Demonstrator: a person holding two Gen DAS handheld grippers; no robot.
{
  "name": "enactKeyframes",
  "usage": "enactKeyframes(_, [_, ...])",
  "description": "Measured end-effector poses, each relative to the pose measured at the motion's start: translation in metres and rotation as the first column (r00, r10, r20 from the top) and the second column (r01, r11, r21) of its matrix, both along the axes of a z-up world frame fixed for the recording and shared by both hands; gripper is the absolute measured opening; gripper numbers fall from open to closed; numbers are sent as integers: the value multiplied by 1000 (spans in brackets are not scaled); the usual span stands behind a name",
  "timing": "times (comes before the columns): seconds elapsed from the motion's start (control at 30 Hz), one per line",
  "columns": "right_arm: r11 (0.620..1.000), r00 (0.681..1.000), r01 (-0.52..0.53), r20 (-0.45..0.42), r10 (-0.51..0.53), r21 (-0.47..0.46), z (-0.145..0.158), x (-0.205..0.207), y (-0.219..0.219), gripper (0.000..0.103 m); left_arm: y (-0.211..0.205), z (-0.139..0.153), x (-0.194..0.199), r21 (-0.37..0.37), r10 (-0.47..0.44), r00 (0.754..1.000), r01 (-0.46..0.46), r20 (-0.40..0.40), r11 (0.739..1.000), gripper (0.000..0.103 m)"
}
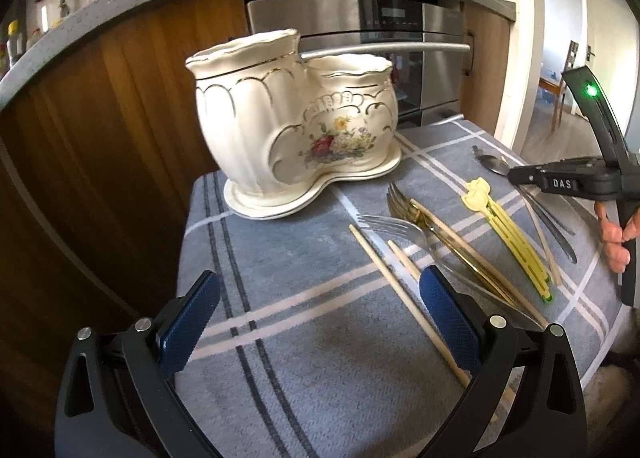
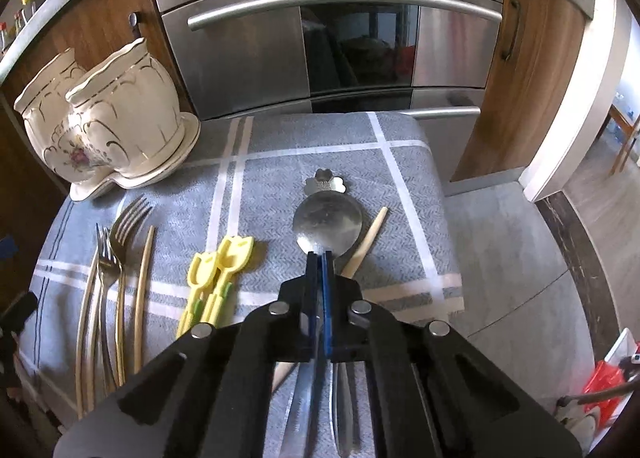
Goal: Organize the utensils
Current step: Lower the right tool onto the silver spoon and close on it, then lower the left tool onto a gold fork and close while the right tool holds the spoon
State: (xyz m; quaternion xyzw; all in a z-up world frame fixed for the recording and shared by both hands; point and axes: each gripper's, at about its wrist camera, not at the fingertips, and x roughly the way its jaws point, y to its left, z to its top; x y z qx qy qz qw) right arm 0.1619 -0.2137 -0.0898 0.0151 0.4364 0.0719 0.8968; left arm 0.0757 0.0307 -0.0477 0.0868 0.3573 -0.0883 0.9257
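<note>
- Your right hand-held gripper [image 2: 319, 254] is closed, its blue pads pinched together at the neck of the spoon [image 2: 327, 224], just behind the bowl.
- The spoon lies flat on the tabletop [image 2: 280, 138], bowl pointing away from you, with a chopstick [image 2: 366, 244] just beside it on the right.
- Your left hand-held gripper [image 1: 318, 300] stands wide and empty above the cloth.
- The ceramic holder [image 1: 296, 118] stands well apart from the spoon, at the far left of the tabletop.
- Forks [image 2: 120, 234] and yellow clips [image 2: 218, 270] lie between them.
</note>
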Motion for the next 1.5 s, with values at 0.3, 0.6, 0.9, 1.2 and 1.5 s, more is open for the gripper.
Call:
enactKeyframes(0.3, [998,998,-49,27,50,-45,7,13,7,42,-3,5,6,-20,23,999,-23,-42,1000,99])
enactKeyframes(0.6, [982,995,-96,-8,97,-165,-7,29,20,34,-6,4,4,5,22,999,-22,-49,1000,99])
enactKeyframes(0.9, [997,997,-80,12,80,-3,7,21,-7,15,-15,8,7,29,3,999,-2,-41,1000,99])
enactKeyframes(1.2, [999,1000,-23,-10,23,28,3,31,-26,7,-23,5,9,32,-1,998,3,-58,999,99])
enactKeyframes(1.5, [993,1000,-26,21,24,113,5,22,-35,2,-20,-12,22,-64,-3,986,-8,-169,998,94])
